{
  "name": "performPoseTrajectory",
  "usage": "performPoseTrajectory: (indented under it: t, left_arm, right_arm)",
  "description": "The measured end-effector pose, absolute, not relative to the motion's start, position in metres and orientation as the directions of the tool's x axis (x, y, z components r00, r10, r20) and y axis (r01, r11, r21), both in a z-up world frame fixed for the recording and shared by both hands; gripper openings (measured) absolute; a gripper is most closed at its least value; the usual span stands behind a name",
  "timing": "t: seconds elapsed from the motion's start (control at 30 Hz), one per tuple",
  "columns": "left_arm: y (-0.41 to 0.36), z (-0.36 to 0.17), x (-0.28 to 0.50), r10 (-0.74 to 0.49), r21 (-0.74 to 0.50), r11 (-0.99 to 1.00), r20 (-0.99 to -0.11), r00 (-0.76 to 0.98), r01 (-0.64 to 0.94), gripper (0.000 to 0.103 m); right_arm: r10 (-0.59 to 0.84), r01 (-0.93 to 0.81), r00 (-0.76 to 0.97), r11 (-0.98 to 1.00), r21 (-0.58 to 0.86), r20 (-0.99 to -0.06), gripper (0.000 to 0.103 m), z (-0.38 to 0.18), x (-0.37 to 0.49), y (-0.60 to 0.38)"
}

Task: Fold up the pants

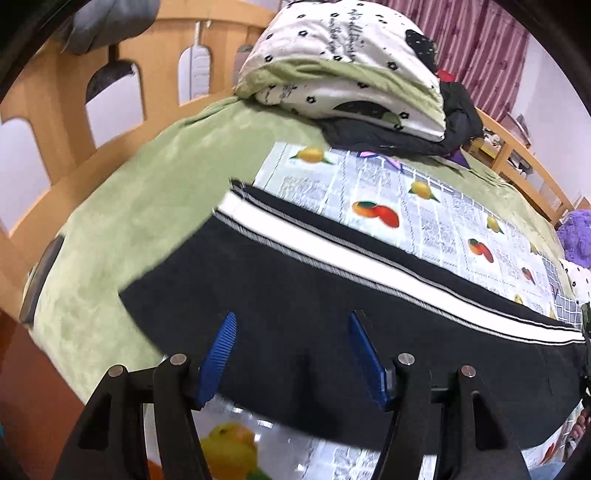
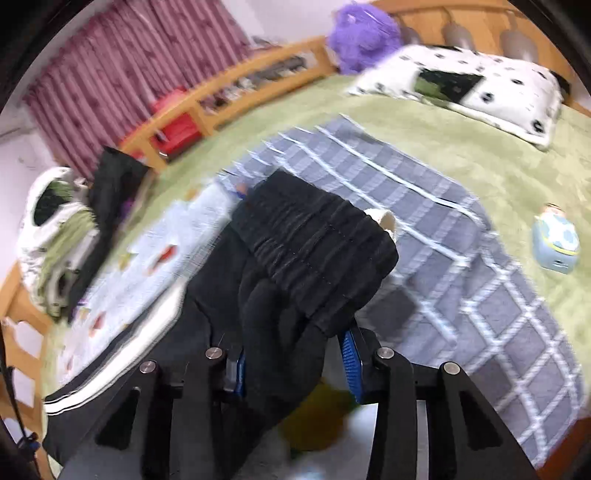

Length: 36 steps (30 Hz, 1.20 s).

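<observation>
Black pants (image 1: 317, 295) with a white side stripe lie stretched across a fruit-print cloth (image 1: 406, 195) on the green bed. My left gripper (image 1: 291, 321) is open, its blue pads (image 1: 221, 350) hovering just over the pants' near edge, holding nothing. In the right wrist view my right gripper (image 2: 295, 358) is shut on the pants' gathered black waistband (image 2: 317, 243), which bunches up between the blue pads (image 2: 349, 358) and is lifted off the bed. The striped leg (image 2: 122, 354) trails off to the lower left.
A folded patterned quilt (image 1: 343, 62) and dark clothes sit at the bed's far end. A grey checked blanket (image 2: 461, 258), a pillow (image 2: 480, 92), a purple plush (image 2: 362, 33) and a small blue toy (image 2: 556, 240) lie on the bed. Wooden rails (image 1: 74, 110) surround it.
</observation>
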<state>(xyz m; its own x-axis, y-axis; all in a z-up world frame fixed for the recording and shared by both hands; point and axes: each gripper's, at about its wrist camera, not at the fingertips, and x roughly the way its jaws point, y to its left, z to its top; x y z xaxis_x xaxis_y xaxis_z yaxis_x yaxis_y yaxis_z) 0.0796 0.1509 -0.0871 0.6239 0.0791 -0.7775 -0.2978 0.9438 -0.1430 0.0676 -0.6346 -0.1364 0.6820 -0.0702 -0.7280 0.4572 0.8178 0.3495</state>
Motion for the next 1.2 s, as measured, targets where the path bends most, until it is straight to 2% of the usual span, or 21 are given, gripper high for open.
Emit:
performPoseTrajectory:
  t: [0.1, 0.13, 0.23, 0.33, 0.53, 0.77, 0.97, 1.03, 1.1, 1.2]
  left_arm:
    - [0.149, -0.091, 0.095, 0.086, -0.121, 0.950, -0.785, 0.614, -0.288, 0.061]
    - [0.149, -0.092, 0.100, 0.090, -0.108, 0.953, -0.792, 0.604, -0.283, 0.061]
    - [0.155, -0.095, 0.113, 0.099, -0.076, 0.962, -0.798, 0.594, -0.262, 0.061]
    - [0.165, -0.095, 0.124, 0.115, -0.055, 0.965, -0.792, 0.599, -0.257, 0.061]
    - [0.182, -0.099, 0.170, 0.125, -0.031, 0.968, -0.801, 0.586, -0.248, 0.061]
    - [0.198, -0.110, 0.207, 0.135, -0.004, 0.970, -0.821, 0.555, -0.242, 0.061]
    - [0.210, -0.118, 0.218, 0.127, -0.019, 0.967, -0.827, 0.548, -0.252, 0.061]
    - [0.212, -0.122, 0.218, 0.116, -0.030, 0.967, -0.831, 0.544, -0.252, 0.061]
    - [0.214, -0.126, 0.217, 0.110, -0.035, 0.967, -0.834, 0.541, -0.251, 0.061]
    - [0.215, -0.130, 0.217, 0.102, -0.041, 0.968, -0.837, 0.538, -0.248, 0.061]
  right_arm:
    - [-0.077, 0.507, 0.557, 0.820, 0.265, -0.827, 0.045, -0.156, 0.074, -0.637]
    - [-0.080, 0.502, 0.549, 0.827, 0.252, -0.832, 0.045, -0.156, 0.073, -0.636]
    - [-0.196, 0.499, 0.561, 0.856, 0.139, -0.804, 0.047, -0.129, 0.059, -0.621]
    - [-0.273, 0.462, 0.607, 0.885, 0.052, -0.747, 0.056, -0.097, 0.056, -0.591]
    - [-0.152, 0.209, 0.689, 0.978, -0.005, -0.709, 0.057, -0.070, 0.121, -0.496]
    - [0.120, -0.173, 0.581, 0.985, 0.021, -0.805, 0.057, -0.114, 0.221, -0.344]
    - [0.135, -0.320, 0.518, 0.946, -0.046, -0.844, 0.057, -0.146, 0.255, -0.254]
    - [0.099, -0.338, 0.496, 0.937, -0.087, -0.863, 0.053, -0.157, 0.259, -0.234]
    - [0.021, -0.330, 0.462, 0.932, -0.149, -0.887, 0.043, -0.169, 0.259, -0.222]
    - [0.015, -0.333, 0.472, 0.929, -0.162, -0.881, 0.020, -0.169, 0.249, -0.217]
